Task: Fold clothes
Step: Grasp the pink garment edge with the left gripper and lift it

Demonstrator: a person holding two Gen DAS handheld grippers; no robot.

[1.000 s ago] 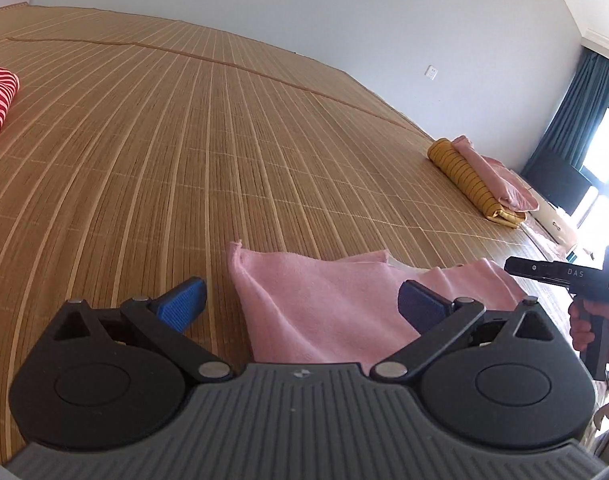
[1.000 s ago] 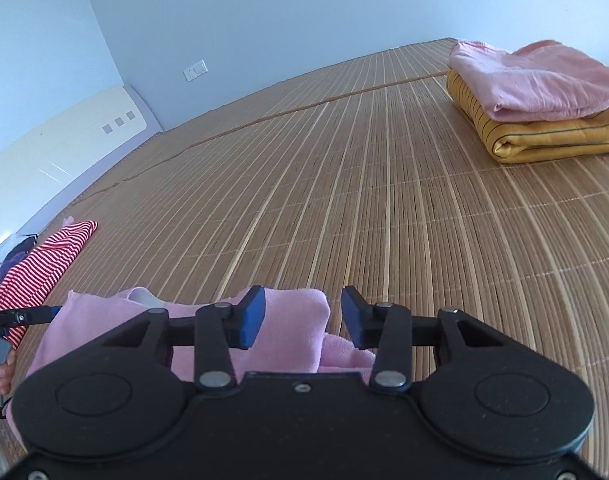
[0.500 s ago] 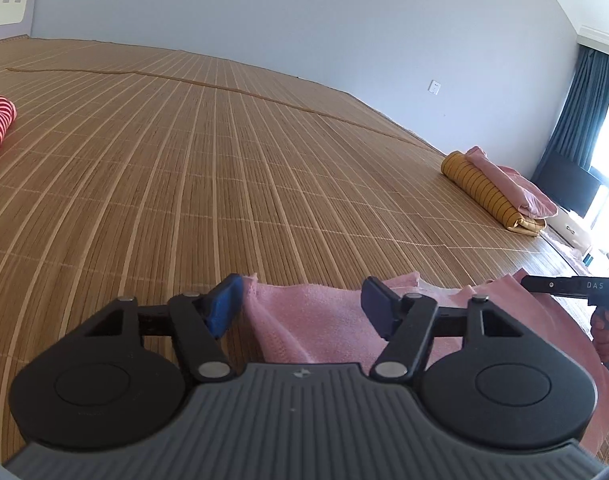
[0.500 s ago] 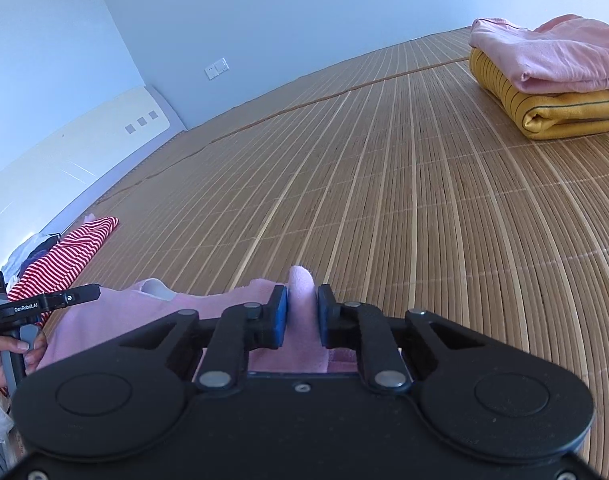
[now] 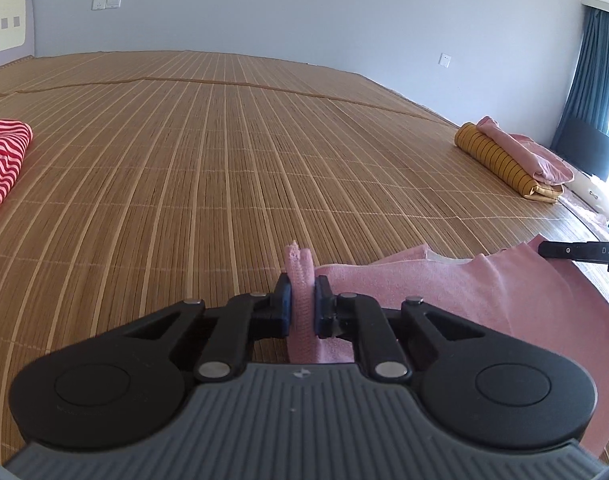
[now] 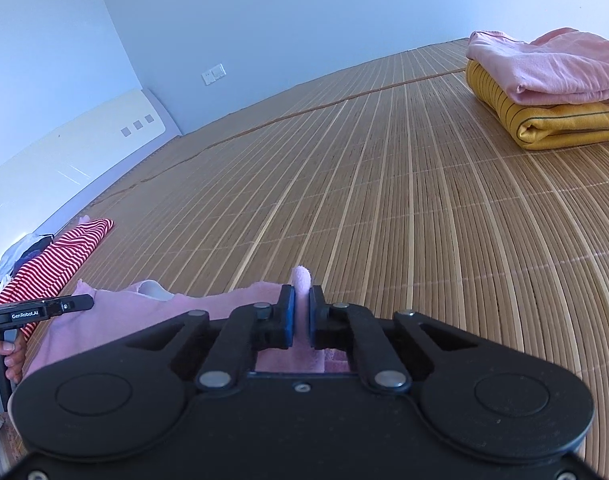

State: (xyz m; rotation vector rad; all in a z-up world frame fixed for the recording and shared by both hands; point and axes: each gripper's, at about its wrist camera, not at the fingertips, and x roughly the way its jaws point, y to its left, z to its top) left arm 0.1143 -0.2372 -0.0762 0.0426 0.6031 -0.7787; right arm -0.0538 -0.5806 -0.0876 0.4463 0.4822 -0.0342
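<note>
Jaws that I saw wide a second ago now pinch the pink garment (image 5: 484, 296): left gripper (image 5: 303, 294) and right gripper (image 6: 301, 305) alike.

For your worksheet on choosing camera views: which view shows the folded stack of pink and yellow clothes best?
The right wrist view: the folded stack sits large at upper right, pink layer over yellow striped one, folds plain. The left wrist view shows the same stack small and far off, near the curtain.

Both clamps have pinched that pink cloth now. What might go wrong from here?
1. The left hand-held gripper and right hand-held gripper each pinch only a small bunched tuft of the pink garment, so it may slip out when lifted.
2. Pulling unevenly may skew the fold.
3. Swinging left might snag the red striped garment.
</note>
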